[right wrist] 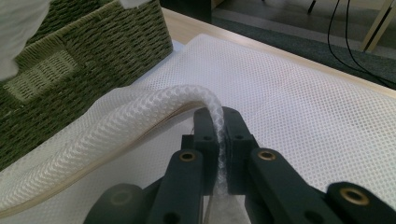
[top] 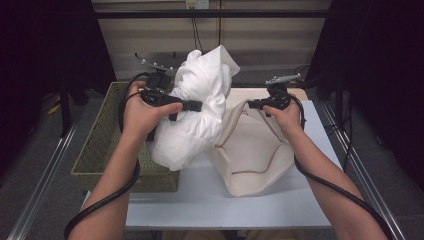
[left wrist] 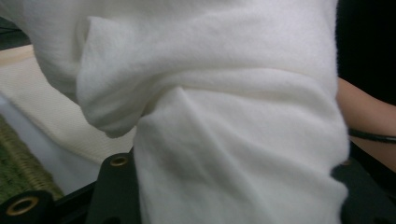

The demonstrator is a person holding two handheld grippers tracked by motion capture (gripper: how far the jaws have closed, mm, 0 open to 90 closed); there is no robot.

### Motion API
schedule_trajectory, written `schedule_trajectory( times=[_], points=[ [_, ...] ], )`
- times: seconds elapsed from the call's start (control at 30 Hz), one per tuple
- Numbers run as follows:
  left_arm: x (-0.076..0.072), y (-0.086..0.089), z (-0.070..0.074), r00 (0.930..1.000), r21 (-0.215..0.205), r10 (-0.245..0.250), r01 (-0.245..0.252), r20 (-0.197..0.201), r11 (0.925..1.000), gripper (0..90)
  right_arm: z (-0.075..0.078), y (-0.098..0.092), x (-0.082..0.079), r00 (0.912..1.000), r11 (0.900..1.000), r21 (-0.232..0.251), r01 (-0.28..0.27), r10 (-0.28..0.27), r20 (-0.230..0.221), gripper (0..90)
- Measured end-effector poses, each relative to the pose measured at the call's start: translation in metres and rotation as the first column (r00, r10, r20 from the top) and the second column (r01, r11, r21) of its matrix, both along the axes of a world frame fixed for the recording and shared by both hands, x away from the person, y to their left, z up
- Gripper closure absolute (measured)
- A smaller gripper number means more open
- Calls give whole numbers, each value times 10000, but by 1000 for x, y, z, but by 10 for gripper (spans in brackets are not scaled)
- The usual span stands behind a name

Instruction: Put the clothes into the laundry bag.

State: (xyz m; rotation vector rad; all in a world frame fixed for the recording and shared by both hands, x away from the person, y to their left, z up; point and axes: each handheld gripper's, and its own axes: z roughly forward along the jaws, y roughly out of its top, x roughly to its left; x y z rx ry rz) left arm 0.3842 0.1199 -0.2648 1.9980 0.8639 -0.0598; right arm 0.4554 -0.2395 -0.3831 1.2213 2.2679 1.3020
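A bulky white cloth (top: 197,107), soft and fleecy with deep rounded folds, is held bunched up above the table (top: 210,200), between the woven green basket (top: 102,145) on the left and the cream mesh bag (top: 255,155) on the right. It is grasped around its middle by the left gripper (top: 192,106), whose jaws are pressed into the fabric from both sides; in the left gripper view the cloth (left wrist: 224,121) is seen bulging up between the two black jaws, with one thick fold drooping to the left. The lower end of the cloth hangs down over the basket's near corner and the bare tabletop, just beside the bag's open mouth. The mesh bag is laid on the table with its mouth lifted; its rolled rim (right wrist: 140,121), a thick tube of fine white netting, is clamped tightly by the right gripper (right wrist: 219,140) and held up. The bag's netting is spread flat behind the jaws, and the basket (right wrist: 84,60) is seen just beyond it in the right gripper view.
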Motion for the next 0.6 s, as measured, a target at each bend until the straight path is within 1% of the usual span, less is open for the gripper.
schedule_trajectory(
  times=[0.03, 0.07, 0.1, 0.13, 0.17, 0.2, 0.23, 0.27, 0.3, 0.33, 0.37, 0.4, 0.43, 0.47, 0.5, 0.53, 0.57, 0.6],
  points=[
    [-3, -4, 0, 9999, -2, -125, 125, -14, 9999, 464, 0, 0, 0, 10000, 10000, 12, -6, 6, 17, 869],
    [-8, -9, -2, 9990, -12, -446, 446, -75, 9990, 464, 0, -1, 0, 10000, 10000, 60, 60, -60, -17, 869],
    [-8, -9, -2, 9990, -12, -446, 446, -75, 9990, 464, 0, -1, 1, 10000, 9999, 93, 50, -49, -21, 869],
    [-13, -15, -5, 9964, 3, -828, 828, -162, 9966, 464, 0, -1, 1, 10000, 9999, 96, 55, -54, -37, 869],
    [-13, -15, -5, 9964, 3, -828, 828, -162, 9966, 464, 0, -1, 1, 10000, 9999, 96, 55, -54, -37, 869],
    [-18, -22, -8, 9925, 71, -1215, 1216, -146, 9926, 464, 1, -2, 1, 10000, 9999, 107, 51, -50, -36, 869],
    [-18, -22, -8, 9925, 71, -1215, 1216, -146, 9926, 464, 1, -2, 1, 10000, 9999, 107, 51, -50, -36, 869],
    [-23, -28, -12, 9886, 47, -1486, 1488, -254, 9889, 464, 1, -1, 1, 10000, 10000, 67, 31, -30, -81, 869],
    [-23, -28, -12, 9886, 47, -1486, 1488, -254, 9889, 464, 1, -1, 1, 10000, 10000, 67, 31, -30, -81, 869],
    [-26, -34, -17, 9819, -144, -1858, 1854, -361, 9826, 463, 0, -2, 1, 9999, 10000, 88, 4, -3, -103, 869],
    [-26, -34, -17, 9819, -144, -1858, 1854, -361, 9826, 463, 0, -2, 1, 9999, 10000, 88, 4, -3, -103, 869],
    [-29, -37, -19, 9799, -135, -1946, 1942, -446, 9809, 463, 0, -3, 2, 10000, 9999, 137, 19, -18, -76, 868],
    [-31, -39, -22, 9753, -174, -2141, 2135, -538, 9768, 463, 0, -3, 2, 10000, 9999, 137, 19, -18, -76, 868],
    [-35, -45, -26, 9650, -130, -2564, 2561, -557, 9666, 463, 0, -4, 2, 10000, 9998, 183, 25, -24, -77, 868],
    [-35, -45, -26, 9650, -130, -2564, 2561, -557, 9666, 462, 0, -4, 2, 10000, 9998, 183, 25, -24, -77, 868],
    [-37, -49, -28, 9622, -47, -2652, 2654, -621, 9641, 462, 1, -4, 2, 9999, 9997, 228, 43, -40, -153, 868],
    [-40, -53, -30, 9608, 106, -2702, 2713, -622, 9624, 462, 1, -4, 3, 9999, 9997, 229, 35, -32, -95, 868],
    [-41, -55, -32, 9579, 186, -2806, 2822, -606, 9592, 462, 1, -4, 3, 9999, 9997, 229, 35, -32, -95, 868]
  ],
)
